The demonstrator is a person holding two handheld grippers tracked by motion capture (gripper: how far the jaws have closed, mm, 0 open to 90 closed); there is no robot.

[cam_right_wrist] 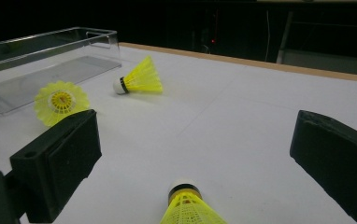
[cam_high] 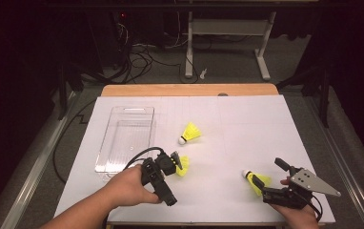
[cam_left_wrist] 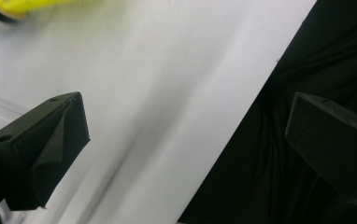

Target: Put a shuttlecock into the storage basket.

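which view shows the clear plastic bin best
The high view: the whole clear bin shows from above, empty, left of the shuttlecocks. The right gripper view catches its end and one long side at a low angle. The left gripper view gives at most a blurred bright edge.

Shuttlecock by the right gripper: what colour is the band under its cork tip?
Black, on the shuttlecock with its yellow skirt; clearest in the right gripper view.

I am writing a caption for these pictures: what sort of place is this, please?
Probably a lab or recording workspace: a white-covered table in a dark room, loose cables on the floor behind, another desk frame, and handheld grippers working with yellow shuttlecocks.
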